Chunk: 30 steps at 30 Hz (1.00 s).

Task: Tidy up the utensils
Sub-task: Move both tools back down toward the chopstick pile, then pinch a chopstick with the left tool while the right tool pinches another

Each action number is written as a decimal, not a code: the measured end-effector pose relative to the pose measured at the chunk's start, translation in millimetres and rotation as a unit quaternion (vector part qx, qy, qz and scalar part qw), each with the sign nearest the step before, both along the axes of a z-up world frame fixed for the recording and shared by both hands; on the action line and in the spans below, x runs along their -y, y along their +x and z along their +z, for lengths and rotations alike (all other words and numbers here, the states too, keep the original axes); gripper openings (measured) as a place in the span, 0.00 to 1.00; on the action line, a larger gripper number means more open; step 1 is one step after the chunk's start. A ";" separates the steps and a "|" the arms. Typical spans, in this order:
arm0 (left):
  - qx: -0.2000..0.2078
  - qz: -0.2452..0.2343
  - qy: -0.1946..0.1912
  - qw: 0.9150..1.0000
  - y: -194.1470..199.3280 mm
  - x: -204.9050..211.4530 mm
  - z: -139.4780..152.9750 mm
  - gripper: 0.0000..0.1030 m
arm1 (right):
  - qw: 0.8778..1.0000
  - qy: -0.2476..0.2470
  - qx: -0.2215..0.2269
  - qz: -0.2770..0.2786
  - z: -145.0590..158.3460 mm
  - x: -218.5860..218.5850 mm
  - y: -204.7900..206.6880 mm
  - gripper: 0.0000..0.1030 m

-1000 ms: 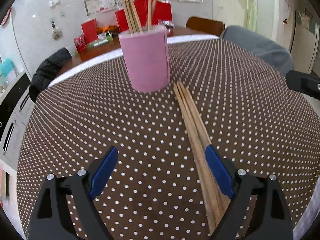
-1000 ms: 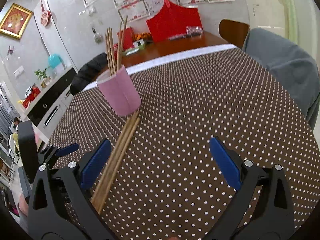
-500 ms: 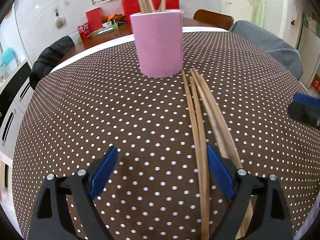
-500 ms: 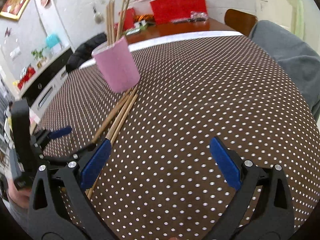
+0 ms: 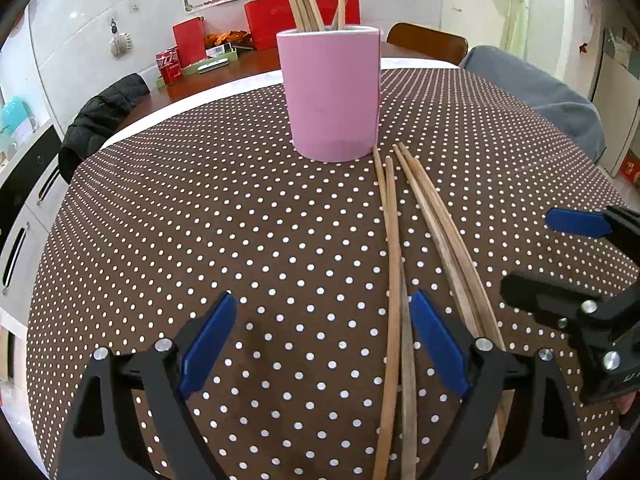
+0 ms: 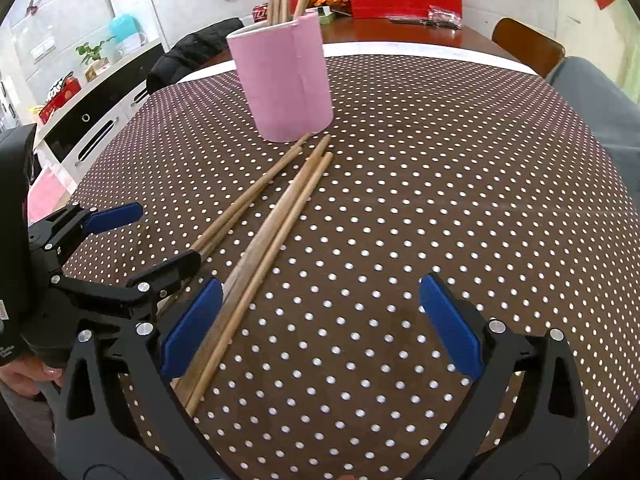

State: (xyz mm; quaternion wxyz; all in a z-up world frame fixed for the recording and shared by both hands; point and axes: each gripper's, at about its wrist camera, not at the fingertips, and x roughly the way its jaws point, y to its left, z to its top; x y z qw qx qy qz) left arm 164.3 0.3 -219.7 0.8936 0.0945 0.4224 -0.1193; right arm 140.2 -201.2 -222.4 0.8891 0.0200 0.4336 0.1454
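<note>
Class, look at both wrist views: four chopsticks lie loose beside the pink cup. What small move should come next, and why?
Probably shift the right gripper sideways so its open jaws straddle the nearer pair of chopsticks. That pair now runs under its inner finger rather than between the jaws, and the pink cup stands upright just beyond with room for more.

Both cameras sit low and close over the brown surface with white dots [image 5: 200,208], looking down and forward. The left view faces the tall pink round cup of wooden sticks [image 5: 330,92] at 12 o'clock. The right view has that cup at 11 o'clock. Both share the cup and the loose long wooden chopsticks [image 6: 276,216] lying before it.
</note>
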 end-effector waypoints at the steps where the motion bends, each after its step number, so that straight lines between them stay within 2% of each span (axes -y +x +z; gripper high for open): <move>1: 0.000 -0.002 -0.003 1.000 0.6 -0.5 0.7 0.85 | 1.000 0.001 0.000 0.003 -0.7 -1.6 0.8 0.94; 6: -0.005 0.010 -0.015 1.000 15.7 -14.0 1.8 0.85 | 1.000 0.000 -0.005 0.008 -4.9 -9.5 11.0 0.90; 10: -0.010 0.019 -0.014 1.000 23.4 -24.7 -1.3 0.85 | 0.999 -0.042 -0.001 0.010 -10.8 -20.1 19.0 0.88; 14: -0.013 0.019 -0.014 1.000 24.8 -27.0 -3.0 0.85 | 0.999 -0.054 0.000 0.007 -10.7 -19.7 18.6 0.87; 22: -0.010 0.009 0.007 1.000 21.7 -17.1 -5.9 0.85 | 0.999 -0.052 -0.003 -0.003 -5.5 -3.0 11.4 0.79; 27: -0.006 -0.002 0.020 1.000 19.5 -10.7 -5.3 0.85 | 0.999 -0.025 -0.002 -0.024 -1.7 14.4 7.8 0.78; 30: -0.005 -0.004 0.023 1.000 19.4 -8.3 -5.4 0.85 | 0.999 -0.033 -0.007 -0.028 -3.7 15.2 9.6 0.77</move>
